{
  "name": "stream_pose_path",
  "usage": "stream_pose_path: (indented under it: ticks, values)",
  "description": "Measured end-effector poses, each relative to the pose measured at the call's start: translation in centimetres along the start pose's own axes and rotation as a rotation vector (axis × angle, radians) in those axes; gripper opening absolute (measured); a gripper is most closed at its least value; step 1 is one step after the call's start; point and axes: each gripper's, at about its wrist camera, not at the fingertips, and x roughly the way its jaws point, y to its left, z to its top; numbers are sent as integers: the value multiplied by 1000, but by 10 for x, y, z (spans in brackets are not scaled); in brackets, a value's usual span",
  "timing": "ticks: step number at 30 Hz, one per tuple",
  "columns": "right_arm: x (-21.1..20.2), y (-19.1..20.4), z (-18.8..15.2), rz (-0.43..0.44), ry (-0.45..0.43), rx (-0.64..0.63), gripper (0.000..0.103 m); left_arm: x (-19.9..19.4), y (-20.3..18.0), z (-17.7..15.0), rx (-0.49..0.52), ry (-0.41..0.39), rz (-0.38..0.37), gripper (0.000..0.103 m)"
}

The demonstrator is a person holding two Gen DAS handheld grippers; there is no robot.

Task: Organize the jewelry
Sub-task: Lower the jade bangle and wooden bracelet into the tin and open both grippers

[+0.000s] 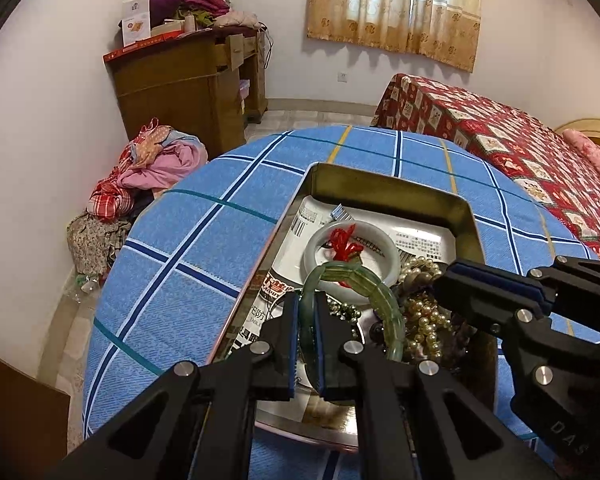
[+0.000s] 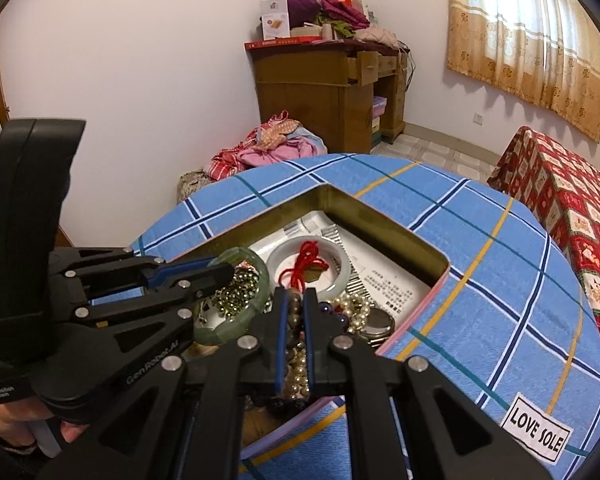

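Reaching down together into an open metal tin (image 1: 466,216) on a tabletop (image 1: 188,256) covered by a blue checked cloth, two handheld grippers work among tangled jewelry. The left gripper (image 1: 305,316) is clenched on the rim of a translucent green bangle (image 1: 388,300), which stands tilted on edge over the heap. The right gripper (image 2: 294,320) is clamped down in the pile, with dark beads (image 2: 295,308) and part of a pearl strand (image 2: 356,308) between its pads; exactly which piece it grips is hard to tell. Behind them, flat on printed paper lining the tin, lies a pale white bangle (image 2: 332,280) with a red knotted cord (image 2: 306,264) resting inside its ring. A strand of small metallic beads (image 2: 236,296) sits inside the green bangle's loop. The risk from here looks like tangling: if either gripper lifts, looped strands may drag neighbouring pieces out with them or snap a thread. The green bangle is pinched only at its edge, so it could swing or slip and knock against the white one or the tin wall.
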Motion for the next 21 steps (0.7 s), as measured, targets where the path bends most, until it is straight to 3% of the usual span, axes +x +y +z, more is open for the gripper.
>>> stream_pose_path:
  ticks: [10, 11, 13, 15, 17, 21]
  values:
    - [-2, 1, 1, -17, -9, -2, 10, -4, 3, 2, -22, -15, -7, 8]
    - [-3, 0, 1, -24, -13, 0, 13, -6, 3, 2, -26, -16, -9, 11]
    - [-4, -2, 2, -21, -17, 9, 35, -9, 5, 1, -34, -16, -18, 29]
    - [-7, -3, 2, -35, -28, 15, 47, -14, 8, 0, -53, -35, 16, 60]
    - [-9, -5, 2, -31, -34, 27, 51, -19, 11, 0, -64, -50, 19, 68]
    - [-20, -7, 2, -50, -46, 32, 55, -27, 14, 0, -67, -55, 18, 68]
